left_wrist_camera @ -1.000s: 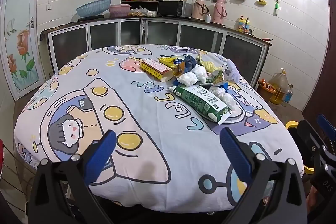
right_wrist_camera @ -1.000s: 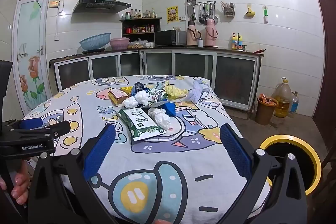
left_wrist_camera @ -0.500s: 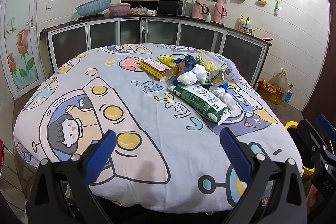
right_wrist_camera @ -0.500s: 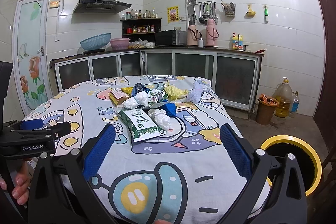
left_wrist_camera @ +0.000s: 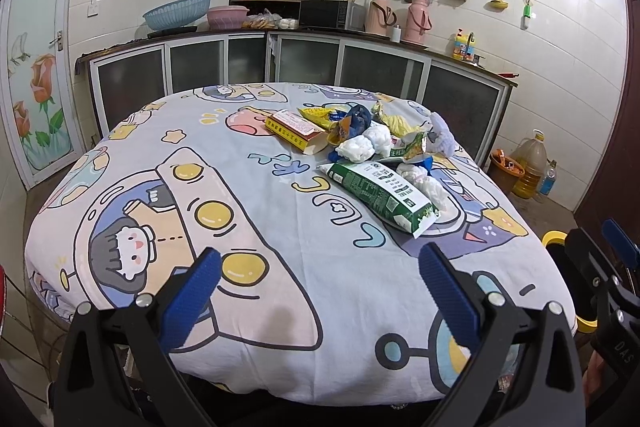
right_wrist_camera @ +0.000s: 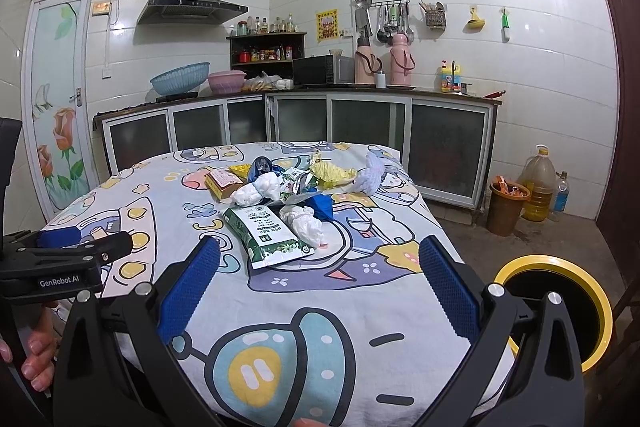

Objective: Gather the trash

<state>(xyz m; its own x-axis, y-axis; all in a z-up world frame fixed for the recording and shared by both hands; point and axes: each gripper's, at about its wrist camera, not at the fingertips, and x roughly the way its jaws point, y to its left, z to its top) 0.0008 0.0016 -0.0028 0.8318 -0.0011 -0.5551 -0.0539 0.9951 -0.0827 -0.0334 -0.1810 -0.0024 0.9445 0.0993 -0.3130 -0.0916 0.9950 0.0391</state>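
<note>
I hold my left tool (left_wrist_camera: 316,281) low at the near edge of the surface (left_wrist_camera: 280,235), its two blue-padded fingers spread wide apart with nothing between them. My right tool (right_wrist_camera: 318,279) hangs over the near right edge of the same surface, likewise spread wide and empty. The surface is draped in a cartoon-print cloth (right_wrist_camera: 280,339). The trash lies in a loose heap toward the far right part of it, well apart from both tools: a green-and-white snack bag (left_wrist_camera: 380,193) lies flat nearest to me, a crumpled white tissue (left_wrist_camera: 424,183) touches its right side, and another white wad (left_wrist_camera: 362,147) sits just behind. A yellow and red carton (left_wrist_camera: 296,129) lies at the heap's left end, with a blue wrapper (left_wrist_camera: 354,117) and yellow wrappers (right_wrist_camera: 332,173) behind, and a pale crumpled bag (right_wrist_camera: 370,175) at the far right. On the floor to the right of the surface stands a black bin with a yellow rim (right_wrist_camera: 560,307). In the right wrist view my left tool (right_wrist_camera: 76,243) shows at the left edge, with fingers of my hand (right_wrist_camera: 36,351) on its grip.
</note>
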